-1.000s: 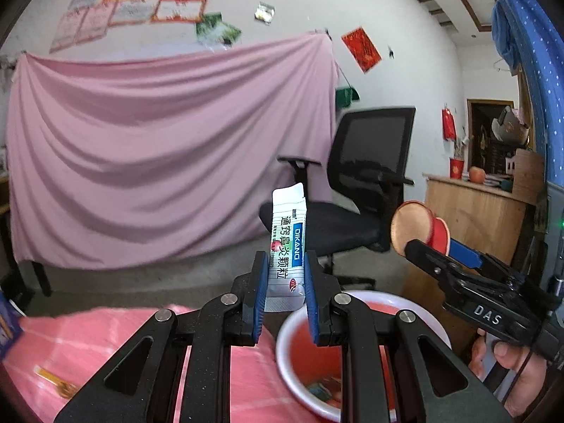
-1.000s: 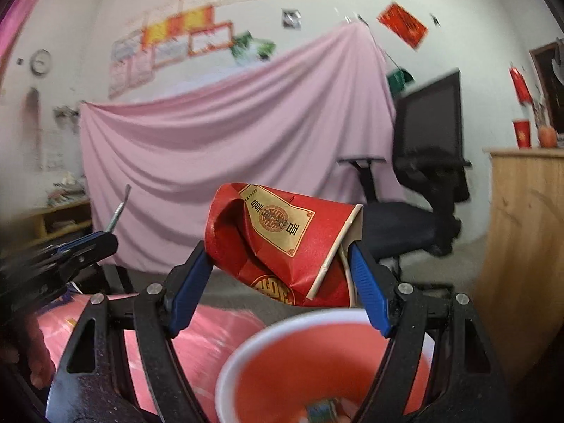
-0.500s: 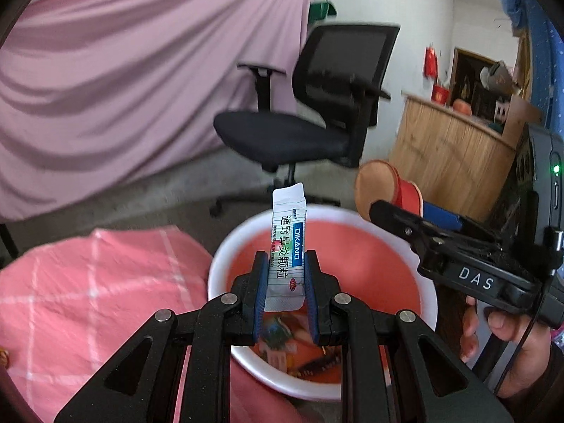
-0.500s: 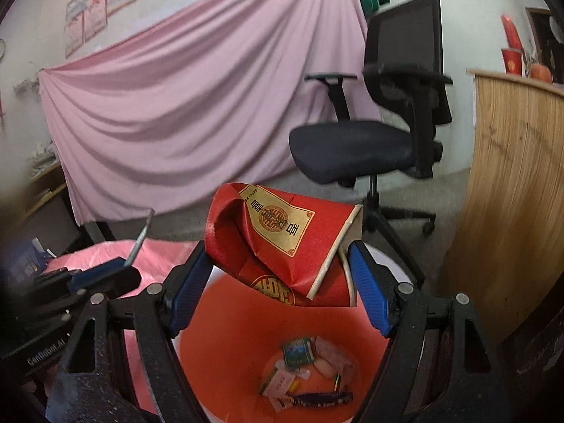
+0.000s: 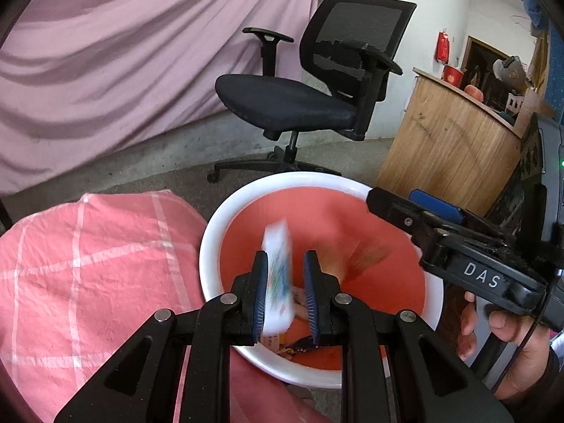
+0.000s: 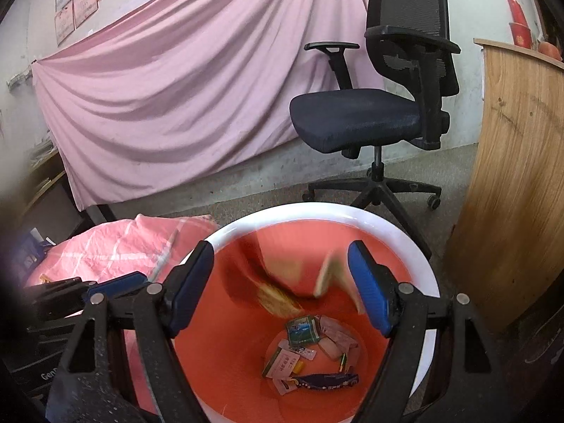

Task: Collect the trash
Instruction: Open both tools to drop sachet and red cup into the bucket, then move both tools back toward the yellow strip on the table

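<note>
A red bin with a white rim [image 5: 225, 218] [image 6: 317, 211] stands on the floor beside the pink-covered table. My left gripper [image 5: 285, 285] is open over the bin, and the white sachet [image 5: 278, 275] is a blur between its jaws, slipping down. My right gripper [image 6: 282, 289] is open wide over the bin. The crushed red paper cup [image 6: 278, 282] is a blur below it, falling inside the bin. Several wrappers [image 6: 310, 352] lie on the bin's bottom. The right gripper also shows in the left wrist view [image 5: 416, 208].
A pink checked cloth [image 5: 88, 264] covers the table left of the bin. A black office chair [image 5: 317, 88] [image 6: 387, 105] stands behind the bin. A wooden counter [image 5: 440, 148] [image 6: 511, 176] is at the right. A pink sheet [image 6: 176, 88] hangs at the back.
Both grippers tilted down over the bin and opened. The red cup dropped out of the right gripper. The sachet came loose in the left gripper and is sliding down.
</note>
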`<state>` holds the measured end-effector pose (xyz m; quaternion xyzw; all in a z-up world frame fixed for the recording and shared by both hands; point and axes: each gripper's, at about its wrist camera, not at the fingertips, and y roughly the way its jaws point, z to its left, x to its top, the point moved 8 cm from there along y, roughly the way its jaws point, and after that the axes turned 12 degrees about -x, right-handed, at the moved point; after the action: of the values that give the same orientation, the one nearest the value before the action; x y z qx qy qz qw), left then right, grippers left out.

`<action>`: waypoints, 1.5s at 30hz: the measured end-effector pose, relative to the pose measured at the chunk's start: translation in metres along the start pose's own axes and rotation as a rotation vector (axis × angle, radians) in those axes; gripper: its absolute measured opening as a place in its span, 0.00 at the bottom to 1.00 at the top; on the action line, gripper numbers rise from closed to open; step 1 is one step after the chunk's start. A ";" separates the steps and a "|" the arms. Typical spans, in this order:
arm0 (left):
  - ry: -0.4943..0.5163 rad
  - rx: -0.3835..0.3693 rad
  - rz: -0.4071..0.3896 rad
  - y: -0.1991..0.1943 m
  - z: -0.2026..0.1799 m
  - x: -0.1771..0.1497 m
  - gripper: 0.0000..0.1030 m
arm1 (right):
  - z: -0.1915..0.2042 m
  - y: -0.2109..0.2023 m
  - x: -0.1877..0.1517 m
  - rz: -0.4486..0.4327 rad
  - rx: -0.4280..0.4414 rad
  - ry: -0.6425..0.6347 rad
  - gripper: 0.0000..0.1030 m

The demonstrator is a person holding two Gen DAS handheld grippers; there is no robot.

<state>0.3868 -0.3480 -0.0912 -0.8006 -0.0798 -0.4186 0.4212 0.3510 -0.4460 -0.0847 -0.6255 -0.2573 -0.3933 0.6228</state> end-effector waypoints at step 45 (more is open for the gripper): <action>-0.084 0.515 -0.540 -0.235 0.083 0.007 0.98 | 0.099 -0.115 0.070 -0.493 0.204 0.081 1.00</action>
<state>0.3284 -0.1394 0.0329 -0.6351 -0.4080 -0.4475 0.4795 0.3134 -0.3501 0.0468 -0.4618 -0.4151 -0.5298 0.5777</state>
